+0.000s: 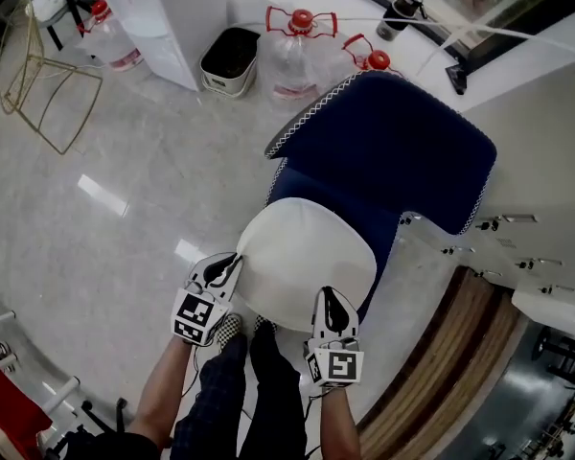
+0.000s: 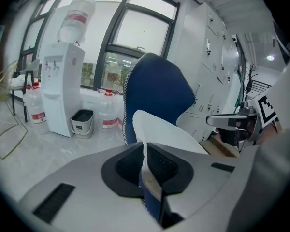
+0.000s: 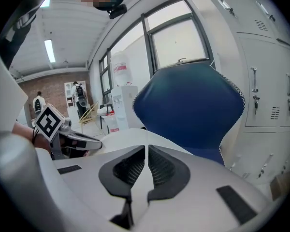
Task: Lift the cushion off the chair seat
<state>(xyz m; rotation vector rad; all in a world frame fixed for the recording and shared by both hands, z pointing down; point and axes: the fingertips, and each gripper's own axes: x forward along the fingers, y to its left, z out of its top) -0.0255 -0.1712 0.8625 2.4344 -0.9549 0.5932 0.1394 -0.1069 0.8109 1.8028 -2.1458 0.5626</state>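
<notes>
Closest below me are my own legs point(image 1: 254, 381), and just past them both tools bite the near rim of the white cushion point(image 1: 307, 262). My left gripper point(image 1: 232, 260) has its jaws pressed together on the near-left edge, where the fabric stands pinched between the pads and shows a blue underside. My right gripper point(image 1: 331, 295) is clamped on the thin near-right edge.

The cushion sits over the seat of the blue chair point(image 1: 393, 151), face up. Its longer span runs left to right between my two grippers, and its rounded far side points toward the chair back. I cannot tell whether it is clear of the seat.

Room to move is best on the left, where pale floor point(image 1: 125, 218) lies open as far as a wire frame point(image 1: 43, 84) at the far left. Beyond the chair stand water bottles point(image 1: 292, 60) and a bin point(image 1: 228, 60). On the right, lockers point(image 1: 537, 161) and a wooden strip point(image 1: 450, 362) crowd close beside the chair.
</notes>
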